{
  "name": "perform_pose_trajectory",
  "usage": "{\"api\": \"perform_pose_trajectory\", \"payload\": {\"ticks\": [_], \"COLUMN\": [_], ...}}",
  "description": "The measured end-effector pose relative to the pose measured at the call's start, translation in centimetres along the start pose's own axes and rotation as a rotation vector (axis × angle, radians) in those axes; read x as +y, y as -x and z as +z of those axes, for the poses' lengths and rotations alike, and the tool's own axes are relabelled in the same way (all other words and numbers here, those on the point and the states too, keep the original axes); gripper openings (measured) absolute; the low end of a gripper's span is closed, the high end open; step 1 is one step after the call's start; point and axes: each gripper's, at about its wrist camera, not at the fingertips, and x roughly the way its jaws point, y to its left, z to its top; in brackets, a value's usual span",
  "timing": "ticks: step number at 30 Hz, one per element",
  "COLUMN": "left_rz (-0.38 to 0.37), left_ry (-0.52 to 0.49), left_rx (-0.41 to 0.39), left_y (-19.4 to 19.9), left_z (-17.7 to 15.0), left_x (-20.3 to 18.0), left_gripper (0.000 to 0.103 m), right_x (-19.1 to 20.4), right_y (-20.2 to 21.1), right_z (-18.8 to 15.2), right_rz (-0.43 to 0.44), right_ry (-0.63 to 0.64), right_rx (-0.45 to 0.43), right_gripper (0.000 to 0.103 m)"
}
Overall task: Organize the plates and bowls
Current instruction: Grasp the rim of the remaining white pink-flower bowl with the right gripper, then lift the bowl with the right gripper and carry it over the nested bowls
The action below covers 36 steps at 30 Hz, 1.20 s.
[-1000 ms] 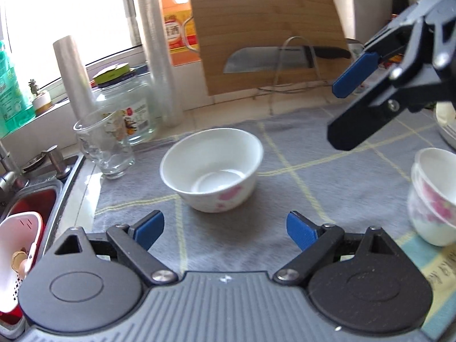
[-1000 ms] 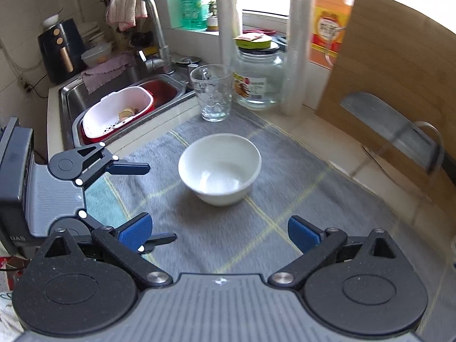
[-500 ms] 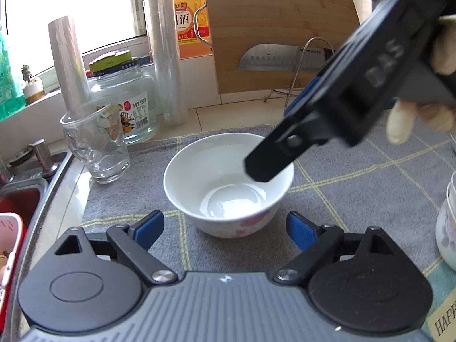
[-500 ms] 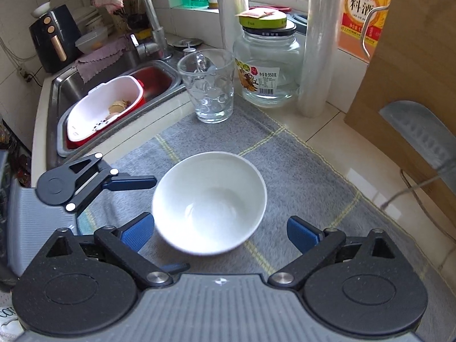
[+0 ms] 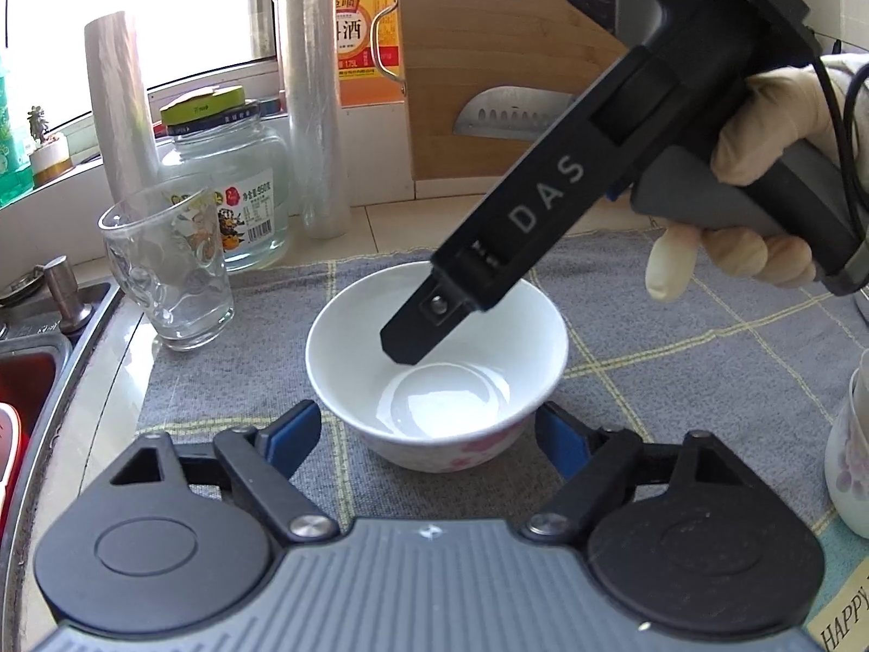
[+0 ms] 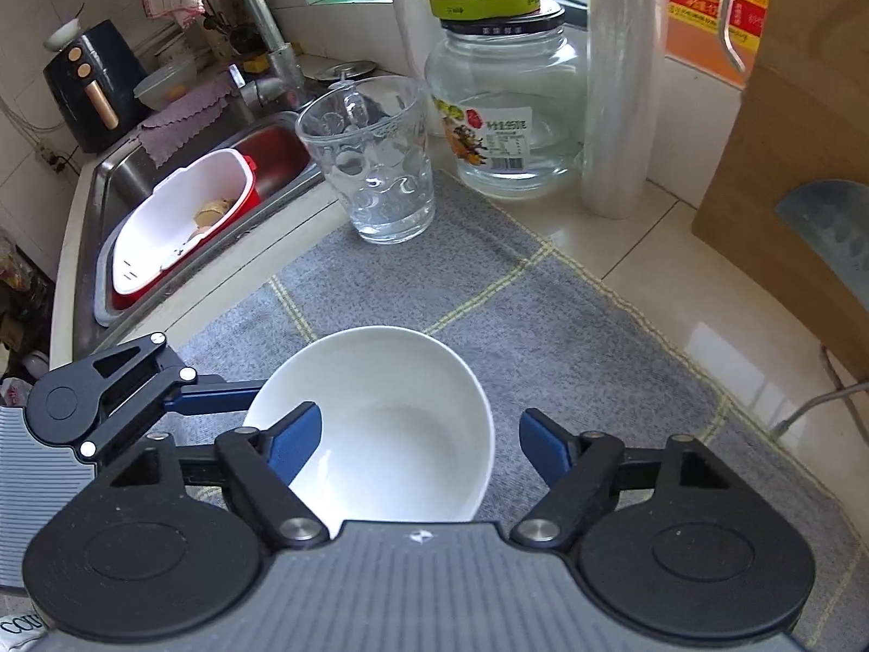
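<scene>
A white bowl (image 5: 434, 375) with pink flowers stands upright on the grey checked mat (image 5: 679, 380). It also shows in the right wrist view (image 6: 391, 424). My left gripper (image 5: 429, 434) is open, its blue pads on either side of the bowl's near wall, not touching. My right gripper (image 6: 421, 445) is open and tilted down over the bowl: its left finger (image 6: 293, 440) reaches inside the bowl, its right finger is outside the rim. In the left wrist view one black right finger (image 5: 418, 331) dips into the bowl.
A drinking glass (image 6: 375, 163), a glass jar (image 6: 505, 114) and a roll of wrap (image 6: 619, 81) stand behind the bowl. The sink (image 6: 271, 146) with a red-and-white basket (image 6: 184, 217) lies left. Stacked floral bowls (image 5: 850, 451) stand right. A cutting board (image 5: 489, 54) leans behind.
My right gripper has come down over the bowl, one finger now inside it. My left gripper has moved closer, its pads now flanking the bowl.
</scene>
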Motion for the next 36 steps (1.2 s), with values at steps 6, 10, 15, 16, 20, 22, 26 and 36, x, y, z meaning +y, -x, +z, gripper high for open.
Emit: {"api": "perform_pose_trajectory", "payload": {"ticks": [6,10,15,16,20,22,26,36], "left_rz": [-0.004,-0.004,-0.008,-0.013,-0.023,-0.025,-0.041,-0.063], "left_ry": [-0.006,-0.008,-0.012,-0.013,-0.017,-0.023,-0.029,-0.074], "left_rx": [0.000,0.002,0.007,0.006,0.009,0.010,0.009,-0.014], "left_y": [-0.1,-0.1,0.0,0.1,0.5,0.8,1.6,4.6], "left_z": [0.1,0.1,0.2,0.2,0.3,0.3,0.5,0.8], "left_x": [-0.2,-0.1,-0.2,-0.1,-0.5,-0.8,-1.4,-3.6], "left_gripper": [0.083,0.083,0.082,0.082,0.082,0.082,0.082,0.082], "right_x": [0.2,0.3,0.3,0.3,0.3,0.4,0.7,1.9], "right_y": [-0.3,-0.2,0.0,0.1,0.7,1.2,2.4,6.0], "right_z": [0.0,0.1,-0.1,-0.2,-0.6,-0.9,-1.6,-3.8], "right_rz": [0.017,0.017,0.012,0.011,0.019,0.022,0.025,0.020], "right_ry": [0.000,-0.003,-0.004,-0.006,-0.021,-0.025,-0.034,-0.050], "right_rx": [0.004,0.004,0.000,0.000,-0.005,-0.009,-0.019,-0.055], "right_gripper": [0.073,0.073,0.073,0.073,0.073,0.073,0.073,0.073]}}
